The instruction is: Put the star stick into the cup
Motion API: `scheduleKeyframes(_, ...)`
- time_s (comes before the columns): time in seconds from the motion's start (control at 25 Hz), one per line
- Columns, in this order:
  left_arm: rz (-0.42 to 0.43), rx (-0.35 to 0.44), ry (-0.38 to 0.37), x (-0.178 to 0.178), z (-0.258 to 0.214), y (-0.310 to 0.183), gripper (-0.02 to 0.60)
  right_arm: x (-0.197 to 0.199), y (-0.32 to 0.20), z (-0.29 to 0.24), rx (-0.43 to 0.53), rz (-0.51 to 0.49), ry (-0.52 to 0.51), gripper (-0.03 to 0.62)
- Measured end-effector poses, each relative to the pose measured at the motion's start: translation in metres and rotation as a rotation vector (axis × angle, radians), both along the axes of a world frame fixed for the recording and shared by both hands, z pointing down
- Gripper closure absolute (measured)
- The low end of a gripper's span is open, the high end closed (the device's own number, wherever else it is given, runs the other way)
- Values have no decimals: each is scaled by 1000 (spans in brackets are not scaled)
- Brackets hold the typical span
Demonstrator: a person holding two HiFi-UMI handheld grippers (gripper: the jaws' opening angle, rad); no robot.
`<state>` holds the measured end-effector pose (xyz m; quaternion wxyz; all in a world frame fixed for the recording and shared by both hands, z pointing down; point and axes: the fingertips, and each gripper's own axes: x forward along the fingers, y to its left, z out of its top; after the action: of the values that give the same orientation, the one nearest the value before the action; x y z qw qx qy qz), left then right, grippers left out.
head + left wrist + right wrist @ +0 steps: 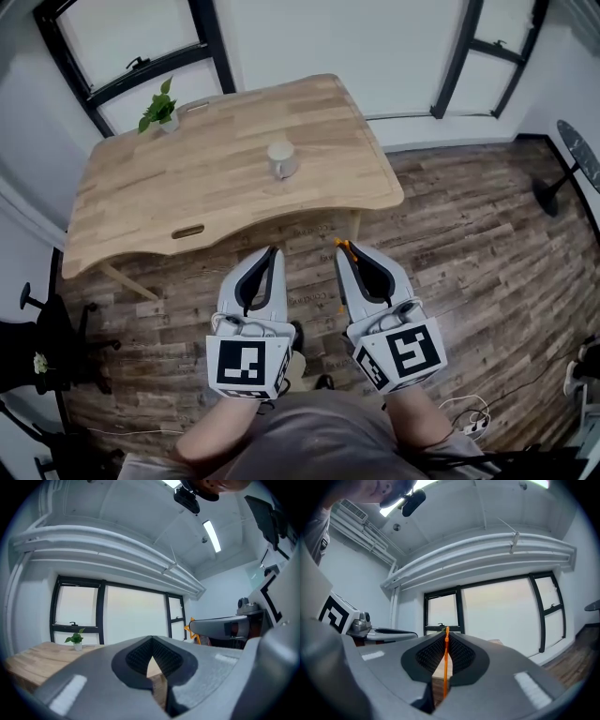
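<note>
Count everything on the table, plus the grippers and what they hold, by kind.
Cup: 1
Potted plant: 1
Star stick: 1, clamped in the right hand-held gripper
Hand-held gripper: 2, counting the left hand-held gripper
Total: 5

So the star stick [446, 667] is a skinny orange rod, pinched edge-on between the closed jaws of the right claw [341, 253], with the star end poking out past the tips. The cup [281, 159] is pale and upright, sitting mid-counter [141, 206], well apart, farther off.
</note>
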<state>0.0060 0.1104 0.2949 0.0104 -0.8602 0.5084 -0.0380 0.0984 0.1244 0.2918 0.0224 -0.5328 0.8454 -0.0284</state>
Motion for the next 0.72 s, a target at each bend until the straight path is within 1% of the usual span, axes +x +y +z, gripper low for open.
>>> scheduleKeyframes(0.12, 9, -8, 10, -7, 2, -34, 581, -9, -34, 0, -9, 0, 8, 549)
scheduleKeyframes(0.36, 27, 8, 23, -25, -3, -104, 581, -29, -101, -5, -10, 10, 10, 549)
scheduleKeyframes(0.56, 38, 38, 33, -41, -12, -146, 581, -42, -143, -14, 5, 26, 21, 549)
scheduleKeyframes(0.72, 47, 52, 39, -52, -17, -169, 581, -48, -167, -21, 19, 50, 23, 549)
